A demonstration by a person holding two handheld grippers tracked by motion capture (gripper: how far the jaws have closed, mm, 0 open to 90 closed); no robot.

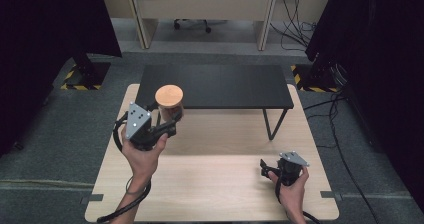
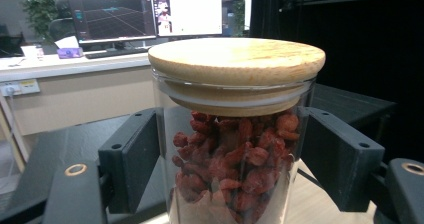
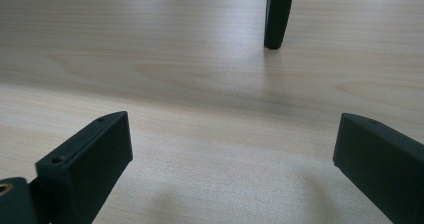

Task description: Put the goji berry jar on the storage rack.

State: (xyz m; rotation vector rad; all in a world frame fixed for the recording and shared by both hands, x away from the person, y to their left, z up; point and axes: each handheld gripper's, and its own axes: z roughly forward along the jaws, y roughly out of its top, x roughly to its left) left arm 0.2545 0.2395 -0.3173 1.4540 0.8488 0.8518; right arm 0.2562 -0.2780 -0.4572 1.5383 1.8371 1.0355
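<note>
Right now the left gripper [image 1: 166, 124] is carrying a glass jar [image 2: 232, 154] w/ wooden lid [image 2: 236, 59], jaws clamped on its sides below the lid, jar lifted beside the black shelf [image 1: 215, 86]. Next probably calls for setting it upright on the shelf. Right gripper [image 3: 227, 169] is idling, jaws wide apart, nothing btwn them. Jar base is cut off; red dried contents unclear, maybe berries.

place: lab/office | cues: monitors [image 2: 145, 15], black curtains [image 1: 45, 19], floor cables [image 1: 295, 29]
</note>
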